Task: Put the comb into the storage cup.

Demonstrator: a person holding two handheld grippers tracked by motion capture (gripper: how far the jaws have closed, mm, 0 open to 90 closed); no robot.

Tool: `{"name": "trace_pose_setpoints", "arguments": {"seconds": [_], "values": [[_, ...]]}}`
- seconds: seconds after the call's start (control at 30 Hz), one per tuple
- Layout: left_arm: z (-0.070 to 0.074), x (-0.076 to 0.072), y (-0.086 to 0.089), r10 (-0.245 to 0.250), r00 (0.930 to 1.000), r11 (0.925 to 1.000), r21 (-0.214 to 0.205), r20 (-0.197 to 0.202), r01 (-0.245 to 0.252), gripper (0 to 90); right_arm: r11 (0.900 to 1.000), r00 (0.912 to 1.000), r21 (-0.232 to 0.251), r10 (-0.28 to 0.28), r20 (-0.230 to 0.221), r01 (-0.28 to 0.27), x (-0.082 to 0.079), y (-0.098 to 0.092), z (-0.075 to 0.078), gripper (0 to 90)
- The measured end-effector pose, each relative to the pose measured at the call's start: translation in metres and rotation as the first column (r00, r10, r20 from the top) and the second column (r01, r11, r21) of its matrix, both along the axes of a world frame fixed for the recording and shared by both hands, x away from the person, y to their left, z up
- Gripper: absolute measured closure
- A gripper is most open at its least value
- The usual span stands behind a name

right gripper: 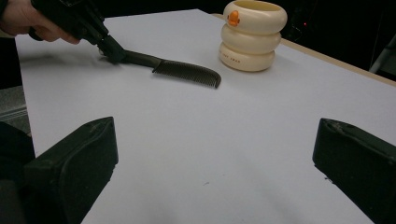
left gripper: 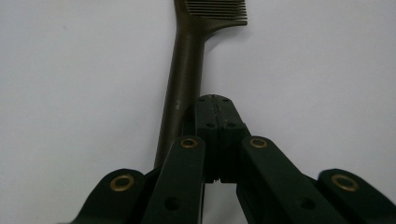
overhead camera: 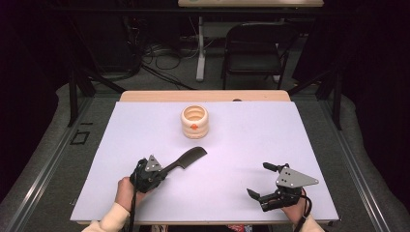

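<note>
A pale lilac-white sheet [overhead camera: 232, 159] covers the light wooden table [overhead camera: 203, 95], whose bare edge shows along the far side. Grey floor surrounds it, with dark curtains at both sides.

At the left of the high view, the person's left hand [overhead camera: 124, 191] holds the left gripper [overhead camera: 163, 171], its black jaws pressed together. In the left gripper view the closed tips lie against the handle of the one dark brown plastic comb [overhead camera: 186, 160], which runs alongside them rather than plainly between them; whether the handle is truly pinched cannot be told. The comb lies flat on the sheet, its toothed end pointing towards the far right, near the middle of the table.

Beyond the comb stands one cream ribbed ceramic cup [overhead camera: 194, 122] shaped like three stacked rings, with a small orange mark on its front, upright and well apart from the comb.

Farther back on the floor stand a white table leg [overhead camera: 200, 48], tangled black cables [overhead camera: 162, 55] and one black folding chair [overhead camera: 254, 48].

At the right, the right gripper [overhead camera: 261, 180] rests over bare sheet with its jaws spread wide, nothing between them.
</note>
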State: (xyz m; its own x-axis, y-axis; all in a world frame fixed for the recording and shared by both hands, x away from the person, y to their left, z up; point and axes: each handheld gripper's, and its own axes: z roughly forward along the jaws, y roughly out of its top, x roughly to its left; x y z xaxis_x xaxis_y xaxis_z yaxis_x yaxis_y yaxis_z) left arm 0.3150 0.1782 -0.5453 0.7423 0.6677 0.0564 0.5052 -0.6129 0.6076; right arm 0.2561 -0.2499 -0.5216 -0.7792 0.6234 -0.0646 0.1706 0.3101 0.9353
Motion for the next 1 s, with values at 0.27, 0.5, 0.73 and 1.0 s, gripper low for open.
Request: {"name": "trace_pose_setpoints", "arguments": {"seconds": [0.27,0.5,0.73,1.0], "values": [[-0.001,0.0043,-0.0002,-0.004,1.0,0.9999,0.009,-0.006,0.004,90.0,1.0,1.0,0.002,0.001,-0.002,-0.001,0.0004,-0.0002,-0.0003,0.0],[0.0,0.0054,-0.0007,-0.003,1.0,0.9998,0.02,0.003,0.003,90.0,1.0,1.0,-0.001,0.002,0.0,-0.002,-0.0006,0.0005,0.0002,0.0],[-0.0006,0.0077,0.0013,0.011,0.9999,0.9996,0.026,0.012,-0.012,90.0,1.0,1.0,-0.002,0.004,0.001,-0.004,-0.001,0.0001,0.0006,0.0],[-0.0006,0.0099,0.0032,0.018,0.9997,0.9996,0.023,0.017,-0.018,90.0,1.0,1.0,-0.001,0.006,-0.002,-0.006,-0.0013,0.0003,0.0006,0.0]]}}
